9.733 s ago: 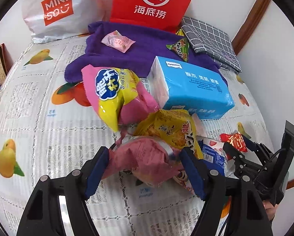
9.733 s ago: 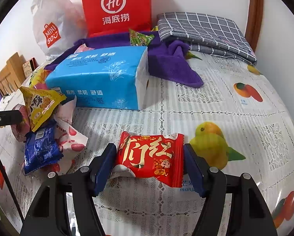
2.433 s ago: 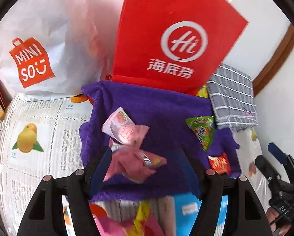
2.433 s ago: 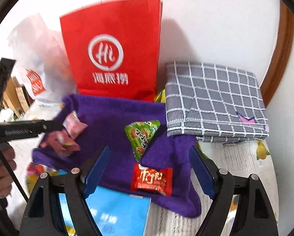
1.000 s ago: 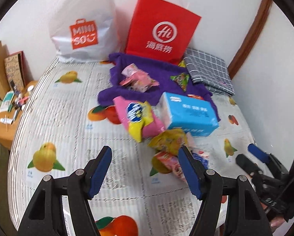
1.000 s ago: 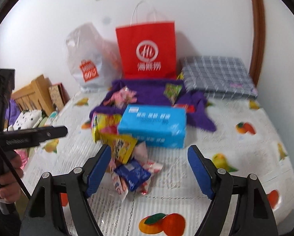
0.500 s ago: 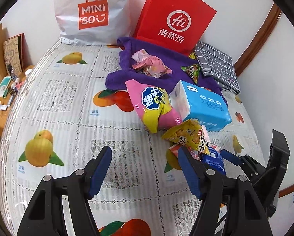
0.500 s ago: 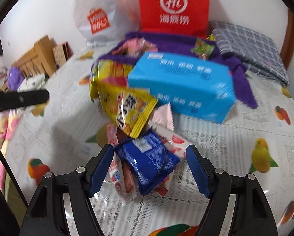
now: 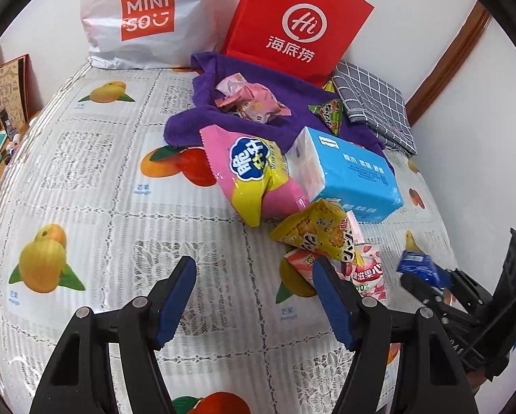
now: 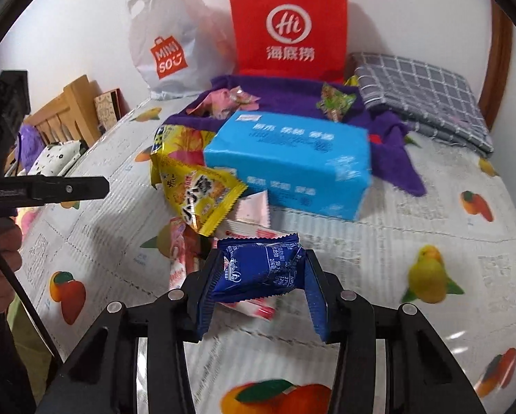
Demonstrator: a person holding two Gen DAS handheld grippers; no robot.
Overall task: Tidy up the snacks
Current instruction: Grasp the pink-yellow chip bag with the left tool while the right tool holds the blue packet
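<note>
My right gripper (image 10: 261, 276) is shut on a blue snack packet (image 10: 261, 269), held just above the table; it also shows in the left wrist view (image 9: 418, 265). My left gripper (image 9: 254, 286) is open and empty, over bare tablecloth left of the snack pile. The pile holds a yellow packet (image 9: 316, 229), a pink-and-white strawberry packet (image 9: 365, 272) and a big pink-and-yellow chip bag (image 9: 254, 176). On the purple towel (image 9: 292, 93) lie pink candy packets (image 9: 251, 101) and a green triangular packet (image 9: 330, 114).
A blue tissue pack (image 9: 347, 176) lies between the pile and the towel. A red paper bag (image 9: 299, 24) and a white Miniso bag (image 9: 144, 17) stand against the back wall. A grey checked cloth (image 9: 375, 100) lies at the back right. Wooden furniture (image 10: 68, 110) stands left.
My right gripper has closed on the blue snack packet and lifted it from the pile. My left gripper has moved slightly closer to the pile and stays open.
</note>
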